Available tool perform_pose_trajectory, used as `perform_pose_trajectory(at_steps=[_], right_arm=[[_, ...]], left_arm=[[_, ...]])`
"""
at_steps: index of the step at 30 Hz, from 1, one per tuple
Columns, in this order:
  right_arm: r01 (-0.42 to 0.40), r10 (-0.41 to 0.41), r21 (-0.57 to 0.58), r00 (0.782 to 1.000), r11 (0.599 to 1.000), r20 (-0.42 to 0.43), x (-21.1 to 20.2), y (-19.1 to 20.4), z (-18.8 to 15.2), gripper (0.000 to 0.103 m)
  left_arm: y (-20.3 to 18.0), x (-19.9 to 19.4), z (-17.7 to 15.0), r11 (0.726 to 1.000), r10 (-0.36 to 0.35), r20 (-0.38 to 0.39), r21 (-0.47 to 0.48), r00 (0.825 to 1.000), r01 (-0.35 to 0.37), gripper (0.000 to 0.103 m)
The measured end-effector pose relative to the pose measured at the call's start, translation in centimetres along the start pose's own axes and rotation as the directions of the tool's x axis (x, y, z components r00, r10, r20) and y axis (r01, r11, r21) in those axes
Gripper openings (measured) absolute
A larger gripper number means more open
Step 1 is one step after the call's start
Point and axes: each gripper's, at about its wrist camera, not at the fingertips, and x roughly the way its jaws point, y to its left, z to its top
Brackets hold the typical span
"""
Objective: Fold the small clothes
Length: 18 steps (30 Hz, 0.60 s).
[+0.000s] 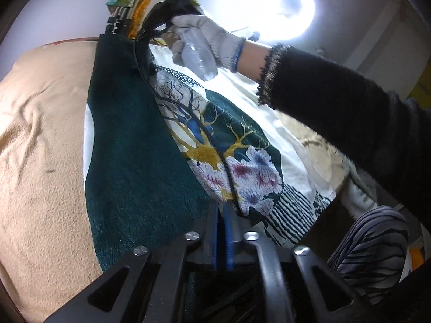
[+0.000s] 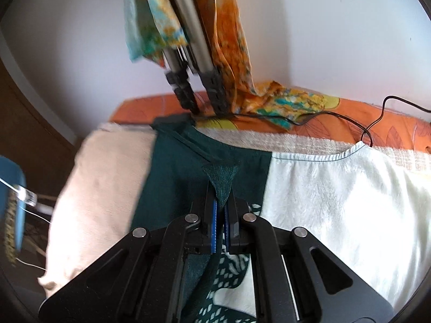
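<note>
Left wrist view: low, tilted up along the garment toward the ring light. Right wrist view: close above, facing the wall. Shared by both: green fabric, tripod legs

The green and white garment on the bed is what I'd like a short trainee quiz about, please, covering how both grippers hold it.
1. True or false: the right gripper is shut on a corner of the garment's dark green part.
2. What does the left gripper hold? A) an orange scarf B) the garment's edge C) nothing
3. Fill in: the gloved hand in the left wrist view belongs to the person's ____ arm.

Key:
1. True; a pointed fold of green cloth sticks out between the blue pads.
2. B; the fingers are closed on the fabric.
3. right; it grips the other gripper's handle, lifting the garment.
</note>
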Motion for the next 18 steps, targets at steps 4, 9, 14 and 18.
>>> perform_pose_trajectory(at_steps=[4,9,14,18], right_arm=[[0.052,-0.052,0.001,0.999,0.999,0.001,-0.2,-0.7,-0.4,0.04],[0.08,-0.081,0.017,0.995,0.997,0.059,-3.7,-2.0,-0.6,0.053],[0.023,-0.029,0.045,0.99,0.999,0.138,-10.3,-3.1,-2.1,0.053],[0.022,-0.029,0.038,0.981,0.999,0.191,-14.9,-3.7,-4.2,0.053]], left_arm=[[-0.4,-0.8,-0.1,1.0,0.001,0.021,0.016,1.0,-0.002,0.032],[-0.3,-3.1,0.0,1.0,0.024,0.077,-0.004,0.997,-0.024,0.034],[0.9,-6.0,0.2,0.994,0.111,0.13,-0.027,0.985,-0.108,0.032],[1.6,-7.9,0.7,0.982,0.19,0.168,-0.027,0.967,-0.188,0.032]])
